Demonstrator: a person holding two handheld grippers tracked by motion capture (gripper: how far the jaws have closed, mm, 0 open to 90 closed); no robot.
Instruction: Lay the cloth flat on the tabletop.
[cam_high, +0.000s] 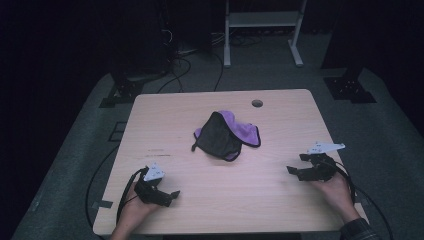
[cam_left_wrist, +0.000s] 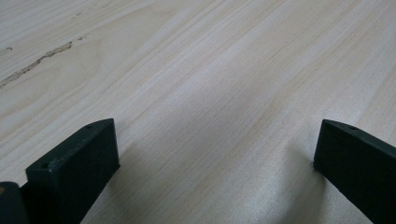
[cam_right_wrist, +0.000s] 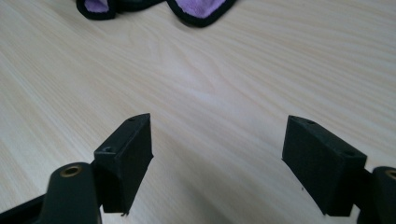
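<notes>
High view: the cloth (cam_high: 227, 135), purple with a black edge, sits crumpled mid-counter (cam_high: 280, 210), a little toward the far side. The left gripper (cam_high: 167, 196) rests low at the near left, well apart from it. The right gripper (cam_high: 295, 171) sits at the near right and points in toward the cloth, also clear of it.

Left gripper view: fingers (cam_left_wrist: 77, 163) spread wide over bare wood, nothing between them.

Right gripper view: fingers (cam_right_wrist: 126, 154) well apart, empty, and the cloth's (cam_right_wrist: 196, 10) near hem lies ahead at the top edge.

I'd say the reach is just starting. To do it well, come in low with the right gripper and aim for a hem corner rather than the bunched middle. Close on a single layer, so the cloth opens instead of dragging as a lump.
</notes>
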